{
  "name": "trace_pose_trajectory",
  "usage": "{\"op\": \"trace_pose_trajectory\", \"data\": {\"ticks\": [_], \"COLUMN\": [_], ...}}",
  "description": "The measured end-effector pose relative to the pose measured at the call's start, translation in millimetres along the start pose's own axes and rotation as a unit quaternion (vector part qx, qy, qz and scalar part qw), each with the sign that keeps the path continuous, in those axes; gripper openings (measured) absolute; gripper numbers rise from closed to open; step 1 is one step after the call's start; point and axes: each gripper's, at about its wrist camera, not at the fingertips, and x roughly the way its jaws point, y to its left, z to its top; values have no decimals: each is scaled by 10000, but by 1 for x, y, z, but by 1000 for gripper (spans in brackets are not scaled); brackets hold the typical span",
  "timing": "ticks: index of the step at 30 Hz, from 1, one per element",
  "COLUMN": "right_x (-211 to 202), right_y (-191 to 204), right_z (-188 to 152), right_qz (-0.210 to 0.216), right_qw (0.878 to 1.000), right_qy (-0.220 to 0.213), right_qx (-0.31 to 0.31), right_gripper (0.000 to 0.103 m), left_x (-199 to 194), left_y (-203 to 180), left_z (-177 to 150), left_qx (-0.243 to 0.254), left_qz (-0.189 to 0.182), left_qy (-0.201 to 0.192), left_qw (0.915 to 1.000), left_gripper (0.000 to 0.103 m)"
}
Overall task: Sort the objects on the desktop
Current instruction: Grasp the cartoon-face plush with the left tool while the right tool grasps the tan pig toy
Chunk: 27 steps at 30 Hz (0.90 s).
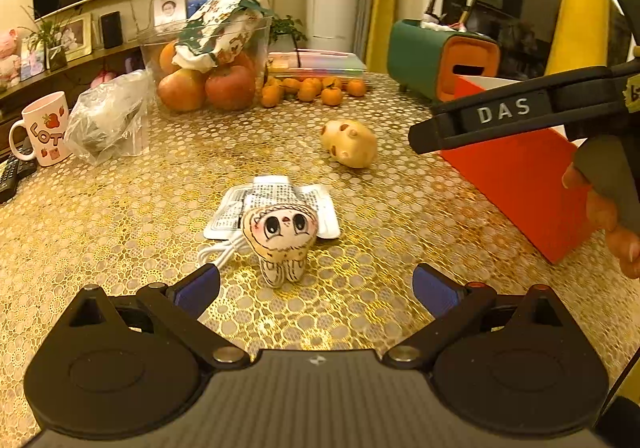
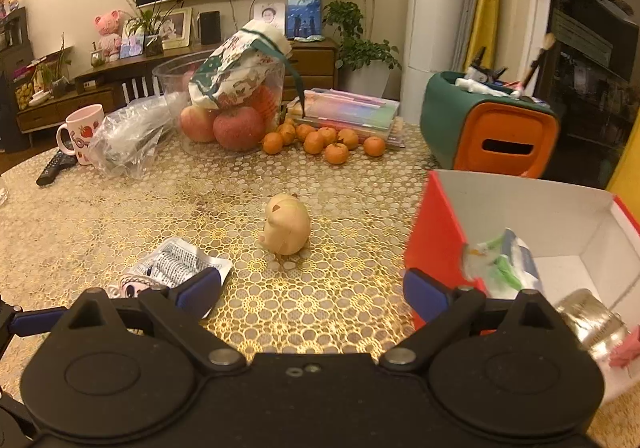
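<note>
The left claw (image 1: 316, 288) stands open, its blue pads well apart, low over the worktop (image 1: 120, 216) and aimed at the big-eyed plush doll (image 1: 280, 238). The doll lies near the claw, centred between the pads but not touched by them, which suggests it is the next item to be picked. It rests on top of a flat foil packet (image 1: 316, 204), with a white cord (image 1: 216, 254) beside it on the left; a grasp here risks catching the packet or the cord as well.

The right claw (image 2: 312, 292) is also open and holds nothing. It hovers at the near left corner of the red box (image 2: 436, 224), which stands at the right of the worktop and serves, by appearance, as the collecting container. Inside the box lie a green-and-white pack (image 2: 504, 260) and a shiny cylindrical object (image 2: 592, 320), both blurred and partly cut off by the claw body. A pink item at the far right edge cannot be identified.

The cream pig figurine (image 2: 288, 230) lies on the open worktop, between the doll and the box, well apart from both claws. Fruit, a mug and a plastic bag occupy the far side.
</note>
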Motion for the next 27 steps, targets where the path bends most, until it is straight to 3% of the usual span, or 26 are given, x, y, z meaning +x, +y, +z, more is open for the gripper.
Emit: {"op": "trace_pose_trajectory", "data": {"ticks": [19,27], "right_x": [92,112], "right_y": [6,7], "right_z": [18,22], "right_qz": [-7,-46], "right_qw": [9996,9994], "right_qy": [258,342], "right_qx": [-61,-76], "right_gripper": [97,90], "left_x": [38,48], "left_y": [1,-1], "left_z": [11,11], "left_qx": [-94,-59], "left_qz": [426,507], "left_qy": [-196,-154], "left_qw": [9989,9986], "left_gripper": [103,102]}}
